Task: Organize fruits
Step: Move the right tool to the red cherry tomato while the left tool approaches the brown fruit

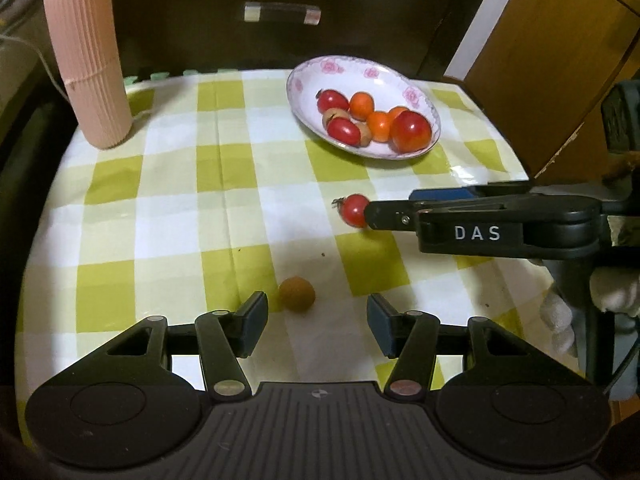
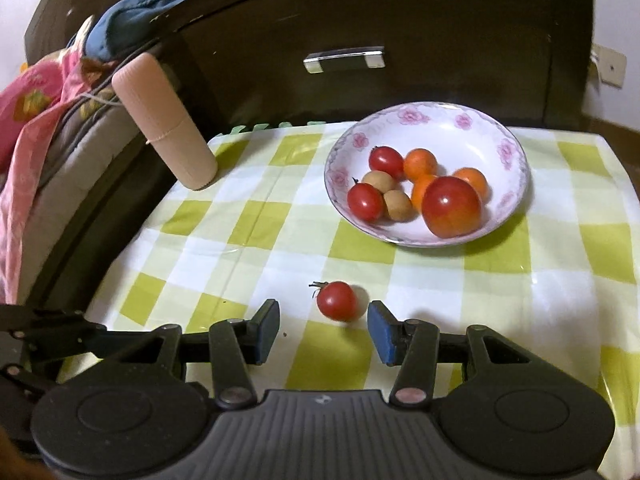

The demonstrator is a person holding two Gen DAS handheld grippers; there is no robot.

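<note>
Left gripper (image 1: 316, 312): jaws apart, empty, the brown longan (image 1: 297, 294) lay between its tips on the cloth.
Right gripper (image 2: 323, 314): parted, holding nothing, flanking the loose cherry tomato (image 2: 337, 301).
Plate (image 2: 516, 160): held the other fruit, well apart.
Risk: I reckoned either round fruit might roll off if one pad nudged first.

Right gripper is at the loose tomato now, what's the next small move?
Probably ease the right gripper forward a touch, then close. The tomato lies on the cloth just ahead of the open pads, nearer the right one, not yet between them.
</note>
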